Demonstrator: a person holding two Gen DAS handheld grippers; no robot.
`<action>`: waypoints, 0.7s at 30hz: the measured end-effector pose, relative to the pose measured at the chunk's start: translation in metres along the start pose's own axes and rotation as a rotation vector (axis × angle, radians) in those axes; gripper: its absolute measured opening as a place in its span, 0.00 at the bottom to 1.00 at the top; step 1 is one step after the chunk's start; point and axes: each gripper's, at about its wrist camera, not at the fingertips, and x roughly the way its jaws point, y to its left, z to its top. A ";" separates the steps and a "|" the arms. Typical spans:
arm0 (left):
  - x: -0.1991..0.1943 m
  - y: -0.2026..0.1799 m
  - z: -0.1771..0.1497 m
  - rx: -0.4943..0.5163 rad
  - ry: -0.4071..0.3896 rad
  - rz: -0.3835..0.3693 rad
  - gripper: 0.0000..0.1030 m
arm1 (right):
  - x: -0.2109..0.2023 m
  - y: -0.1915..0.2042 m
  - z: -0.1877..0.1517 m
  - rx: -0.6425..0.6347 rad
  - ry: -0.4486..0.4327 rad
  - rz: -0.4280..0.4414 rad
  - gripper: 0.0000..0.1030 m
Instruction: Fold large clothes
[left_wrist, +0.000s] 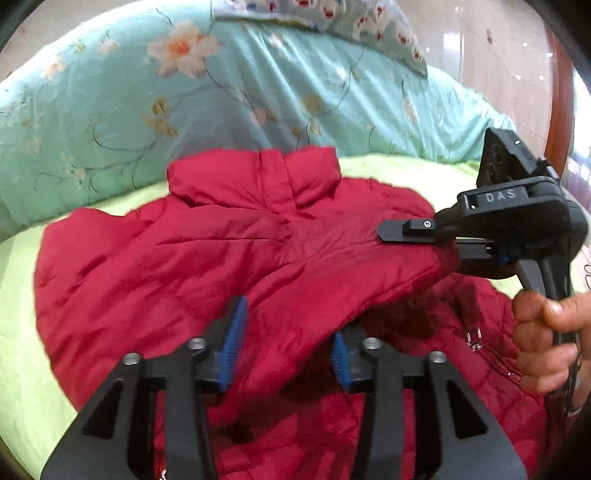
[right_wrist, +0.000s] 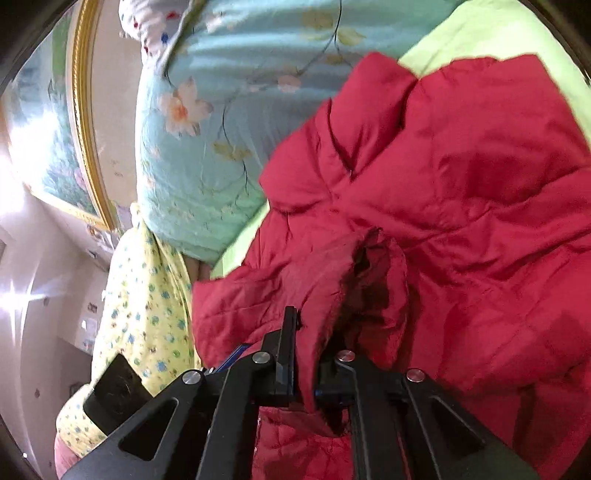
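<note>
A red quilted puffer jacket (left_wrist: 192, 258) lies on a lime-green bed sheet (left_wrist: 22, 295), collar toward the far side. My left gripper (left_wrist: 286, 350) has its blue-padded jaws apart, with a lifted fold of the jacket between them. My right gripper (left_wrist: 417, 236) is shut on the jacket's sleeve cuff and holds it up over the jacket body. In the right wrist view the right gripper (right_wrist: 308, 373) clamps the red cuff (right_wrist: 343, 258) between its jaws, the sleeve opening facing the camera. The jacket's zipper (left_wrist: 498, 365) shows at the lower right.
A teal floral quilt (left_wrist: 184, 92) is bunched along the far side of the bed, with a patterned pillow (left_wrist: 332, 18) behind it. A yellow dotted cloth (right_wrist: 147, 314) hangs at the bed's edge. A gold-framed picture (right_wrist: 55, 147) hangs on the wall.
</note>
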 end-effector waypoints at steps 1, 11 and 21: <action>-0.004 -0.001 -0.001 -0.002 -0.015 0.004 0.53 | -0.004 0.000 0.002 0.001 -0.012 0.003 0.05; -0.025 0.032 0.007 -0.060 -0.073 0.123 0.86 | -0.049 0.001 0.020 -0.074 -0.134 -0.135 0.05; 0.004 0.075 0.017 -0.159 0.028 0.126 0.86 | -0.056 0.002 0.017 -0.249 -0.153 -0.385 0.05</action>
